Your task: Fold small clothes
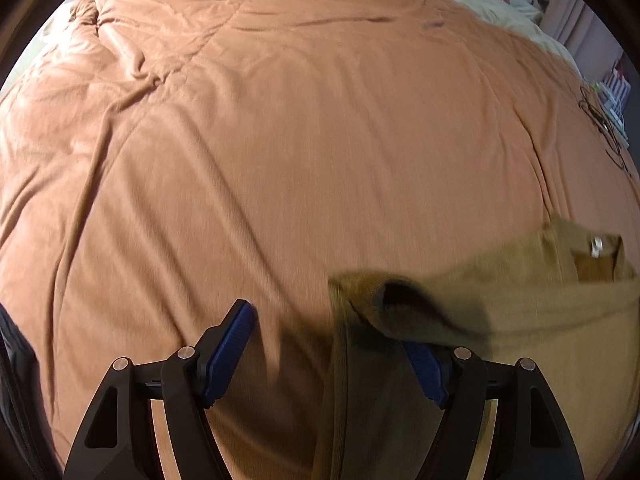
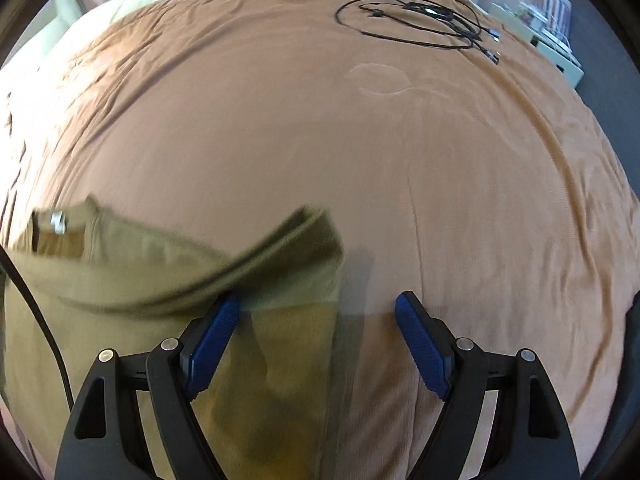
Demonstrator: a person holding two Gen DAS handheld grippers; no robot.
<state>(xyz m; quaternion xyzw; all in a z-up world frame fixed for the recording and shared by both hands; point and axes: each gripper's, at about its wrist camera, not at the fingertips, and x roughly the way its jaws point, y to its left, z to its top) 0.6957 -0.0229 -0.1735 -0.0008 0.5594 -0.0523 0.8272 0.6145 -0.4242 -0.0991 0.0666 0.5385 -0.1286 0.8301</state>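
A small mustard-brown shirt (image 1: 520, 320) lies on the orange-brown bedspread (image 1: 280, 140), at lower right in the left wrist view. My left gripper (image 1: 324, 328) is open over its sleeve edge. The sleeve opening (image 1: 394, 292) covers the tip of the right-hand blue pad (image 1: 426, 372). In the right wrist view the shirt (image 2: 120, 280) fills the lower left, its neck label (image 2: 58, 222) showing. My right gripper (image 2: 318, 300) is open astride the other sleeve (image 2: 308, 236). Fabric drapes over the tip of its left pad (image 2: 216, 340). Neither pair of pads presses on cloth.
Coiled black cables (image 2: 420, 20) lie on the far part of the bedspread (image 2: 440, 160), also seen as cables (image 1: 604, 120) at the right edge. A cream sheet (image 1: 500, 0) borders the far side. A cluttered shelf (image 2: 556, 40) stands beyond. A black cord (image 2: 36, 312) crosses the lower left.
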